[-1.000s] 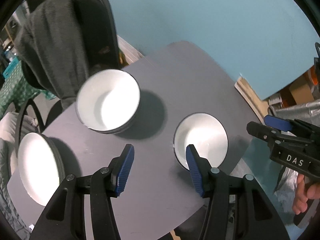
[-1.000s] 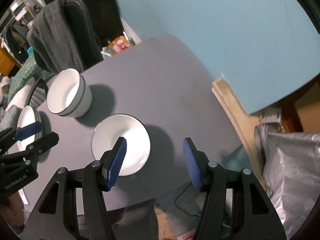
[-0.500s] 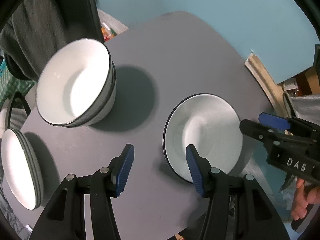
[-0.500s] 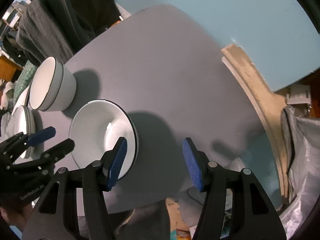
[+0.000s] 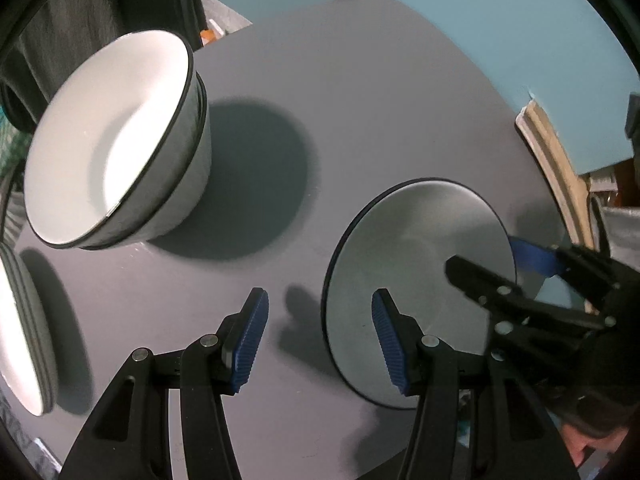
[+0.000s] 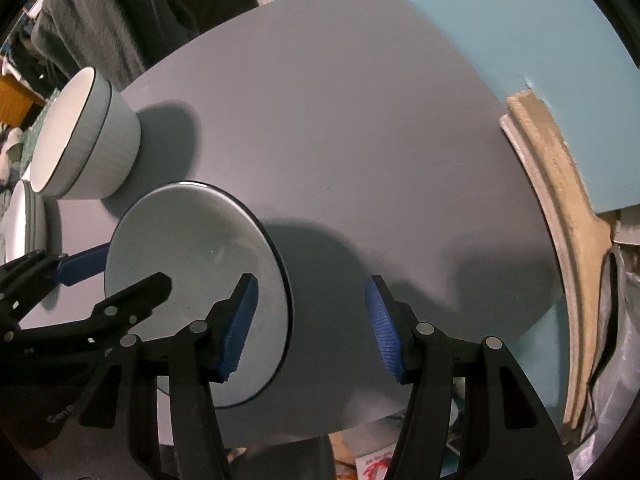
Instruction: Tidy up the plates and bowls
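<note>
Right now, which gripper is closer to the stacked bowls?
Left. The left gripper straddles the plate's rim on the side facing the stacked bowls. The right gripper straddles the plate's opposite rim, away from them.

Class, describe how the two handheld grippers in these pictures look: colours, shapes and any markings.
Both the left gripper and the right gripper have black angular plastic linkages joined by round silver pins. Each finger ends in a blue ribbed pad. No cables or readable markings show.

Dim overall; light from the upper left throws a soft, dark shadow right of the stacked bowls [image 5: 116,140]. Fisheye bends the dark, slightly blurred edges.
</note>
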Tool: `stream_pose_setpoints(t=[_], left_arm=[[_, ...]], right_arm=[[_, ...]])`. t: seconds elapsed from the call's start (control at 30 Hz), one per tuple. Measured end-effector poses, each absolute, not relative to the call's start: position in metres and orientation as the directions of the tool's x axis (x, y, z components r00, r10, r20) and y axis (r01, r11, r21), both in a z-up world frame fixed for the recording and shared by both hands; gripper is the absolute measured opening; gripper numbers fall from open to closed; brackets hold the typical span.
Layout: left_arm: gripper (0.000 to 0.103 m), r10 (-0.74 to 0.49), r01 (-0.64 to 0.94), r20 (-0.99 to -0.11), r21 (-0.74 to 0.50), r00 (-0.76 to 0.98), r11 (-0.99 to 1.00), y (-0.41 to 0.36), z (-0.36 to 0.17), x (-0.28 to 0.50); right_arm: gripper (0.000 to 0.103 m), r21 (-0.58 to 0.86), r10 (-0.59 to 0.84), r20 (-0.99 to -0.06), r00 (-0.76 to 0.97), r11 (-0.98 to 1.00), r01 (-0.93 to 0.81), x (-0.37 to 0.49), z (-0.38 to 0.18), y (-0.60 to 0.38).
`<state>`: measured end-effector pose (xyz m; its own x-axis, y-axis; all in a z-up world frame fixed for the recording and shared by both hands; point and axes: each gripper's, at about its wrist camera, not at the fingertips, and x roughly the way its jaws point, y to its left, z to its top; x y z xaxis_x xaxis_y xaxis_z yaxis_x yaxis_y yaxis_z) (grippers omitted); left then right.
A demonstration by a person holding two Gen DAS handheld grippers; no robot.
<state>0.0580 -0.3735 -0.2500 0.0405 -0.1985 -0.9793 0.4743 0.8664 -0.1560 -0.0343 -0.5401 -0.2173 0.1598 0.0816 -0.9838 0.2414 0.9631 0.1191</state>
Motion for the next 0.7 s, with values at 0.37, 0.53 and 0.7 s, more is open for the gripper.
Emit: stream_pose_setpoints(t=[0.37,0.53,0.7], left_arm=[[0.033,-0.202,0.465,-0.979,-0.167,0.027,0.870,-0.373,-0.260,0.059],[0.012,-0.224,0.452,-0.975,-0.199,0.002,0.869,-0.369,-0.264,0.057],[0.010,-0.219,0.459,-0.976,-0.187,0.017,0.869,-0.372,-0.263,0.051]], right_arm=[[0.031,0.152,0.120,-0.982,0.149,0.961,0.229,-0.036,-0.228,-0.548],[0.016,0.158,0.130,-0.981,0.141,0.966,0.206,-0.036,-0.229,-0.545],[0.009,0.134,0.109,-0.983,0.150,0.975,0.174,-0.032,-0.225,-0.533]])
